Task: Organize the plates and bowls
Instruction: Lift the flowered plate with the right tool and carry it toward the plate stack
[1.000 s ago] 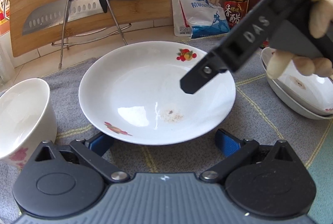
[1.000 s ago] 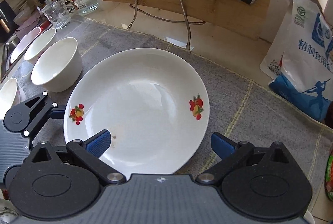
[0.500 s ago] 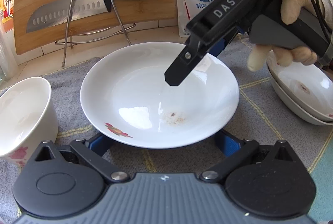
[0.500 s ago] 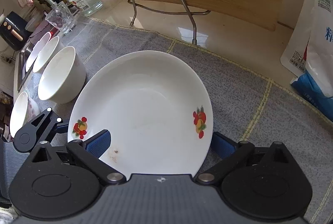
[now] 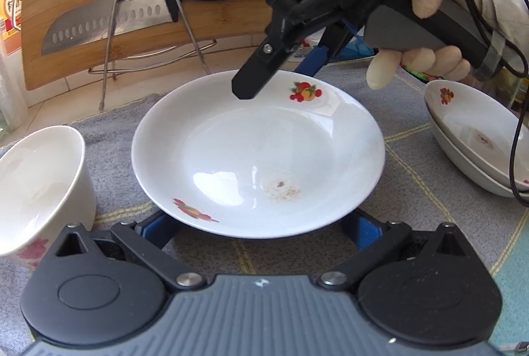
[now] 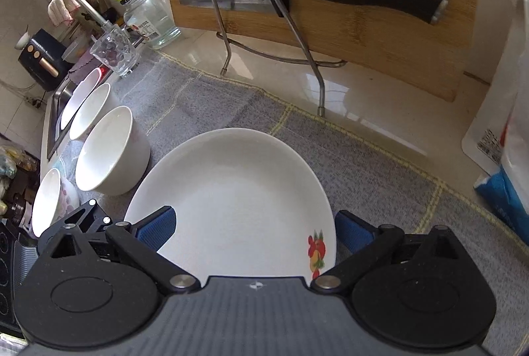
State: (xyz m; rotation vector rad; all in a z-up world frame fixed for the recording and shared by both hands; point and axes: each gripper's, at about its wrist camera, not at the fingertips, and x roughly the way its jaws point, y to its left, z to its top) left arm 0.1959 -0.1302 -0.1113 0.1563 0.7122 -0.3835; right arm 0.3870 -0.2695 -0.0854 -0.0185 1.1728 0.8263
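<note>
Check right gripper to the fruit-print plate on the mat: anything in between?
Nothing visible. The right gripper hangs open over the far rim of the plate, one finger above the rim inside, the blue one behind it. The left gripper sits at the near rim, and the bowl stands clear to the side.

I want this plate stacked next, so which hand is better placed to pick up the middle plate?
Right, probably. The right gripper, open, straddles the plate's far rim, and the stack of plates lies on its side. The left gripper sits low at the near rim.
</note>
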